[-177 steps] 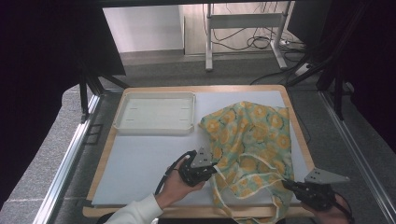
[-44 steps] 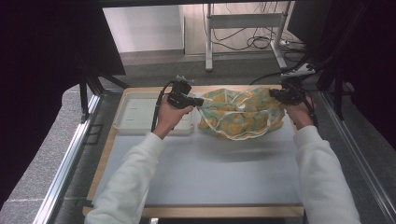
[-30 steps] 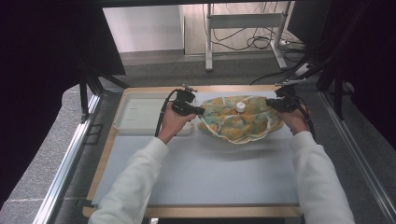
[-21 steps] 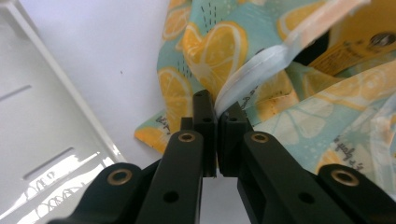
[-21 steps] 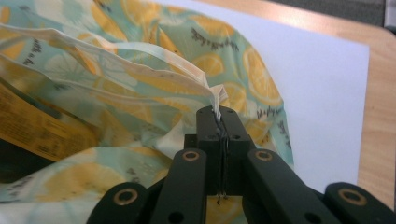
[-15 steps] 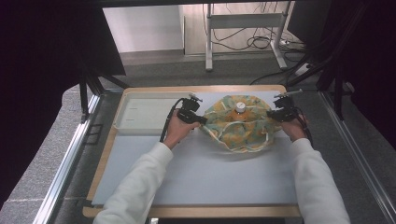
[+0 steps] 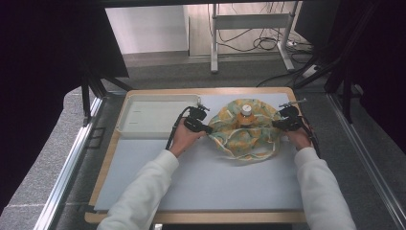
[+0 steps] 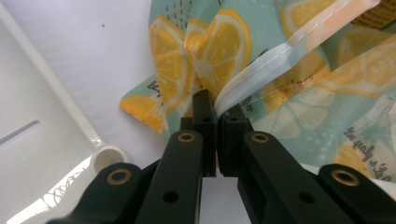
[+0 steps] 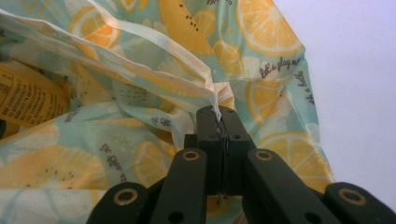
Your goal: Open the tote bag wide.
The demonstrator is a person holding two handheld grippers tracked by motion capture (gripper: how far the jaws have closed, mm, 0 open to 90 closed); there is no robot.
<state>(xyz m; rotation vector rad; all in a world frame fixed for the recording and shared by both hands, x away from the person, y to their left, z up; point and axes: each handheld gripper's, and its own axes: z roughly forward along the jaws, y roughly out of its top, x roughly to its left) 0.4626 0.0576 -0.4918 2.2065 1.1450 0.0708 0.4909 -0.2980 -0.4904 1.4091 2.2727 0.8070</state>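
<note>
Lemon-print bag (image 7: 245, 132): in the high view it sits on the pale mat (image 7: 210, 177) toward the far side of the wooden table (image 7: 103, 187), its mouth spread open between your two hands, with a bottle (image 7: 245, 114) standing inside, white cap up. Your left gripper (image 7: 207, 128) meets the bag's left rim, your right gripper (image 7: 276, 124) its right rim; a white tray (image 7: 153, 115) lies just beside your left hand, at the table's far left. Left gripper view: your left gripper (image 8: 216, 105) has its jaws pressed together on the bag's (image 8: 299, 93) white-hemmed edge, fabric bunching upward from the tips; the tray's rounded corner (image 8: 108, 156) lies close at the left, on the mat, apart from the cloth. Right gripper view: your right gripper (image 9: 218, 116) is likewise clamped on the bag's (image 9: 154, 84) hem, a thin seam of fabric pinched between the closed jaws; a yellow printed label (image 9: 28, 100) shows inside the bag at the left, its object not identifiable there, and bare mat (image 9: 355, 79) lies to the right.
</note>
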